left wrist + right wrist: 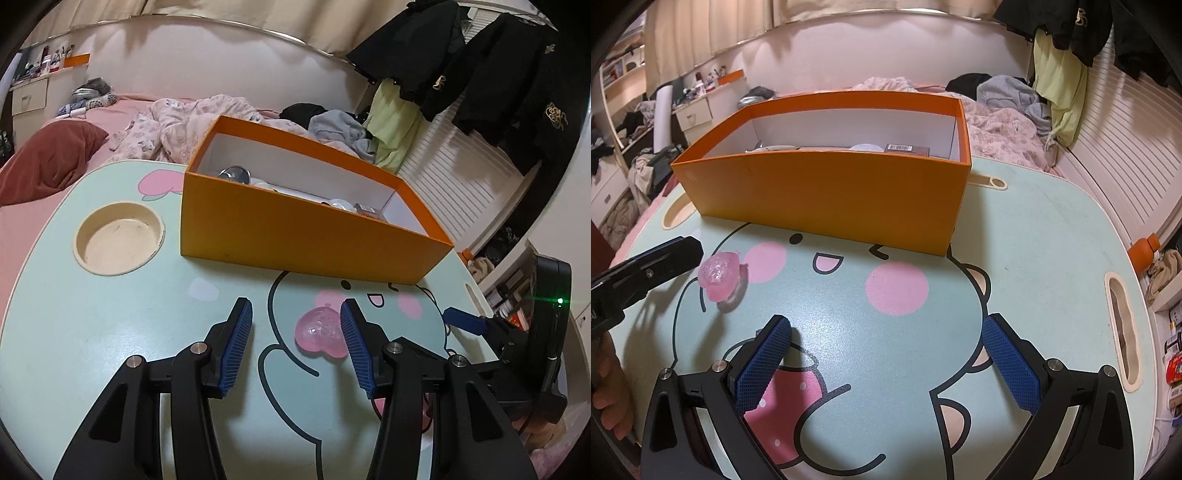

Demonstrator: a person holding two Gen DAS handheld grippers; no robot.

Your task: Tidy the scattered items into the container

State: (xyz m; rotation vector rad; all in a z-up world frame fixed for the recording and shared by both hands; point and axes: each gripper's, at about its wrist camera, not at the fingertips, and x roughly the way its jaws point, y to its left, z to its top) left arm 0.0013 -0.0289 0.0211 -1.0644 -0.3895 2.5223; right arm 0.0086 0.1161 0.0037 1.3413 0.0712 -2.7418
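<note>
A clear pink heart-shaped toy [320, 330] lies on the cartoon lap table [110, 314], touching the inside of my left gripper's right finger. My left gripper [297, 314] is open around it, low over the table. In the right wrist view the toy [718, 275] sits left of centre with the left gripper's finger [653, 266] beside it. My right gripper [886, 328] is open and empty over the table's middle. The orange box [295, 232] stands behind, holding a metal item, white items and a small dark box; it also shows in the right wrist view [827, 195].
A round cup recess [120, 238] is in the table's left part, and a slot handle [1121, 328] is at its right edge. A bed with pink bedding and clothes [192, 122] lies behind the table. An orange bottle [1145, 251] stands off the right edge.
</note>
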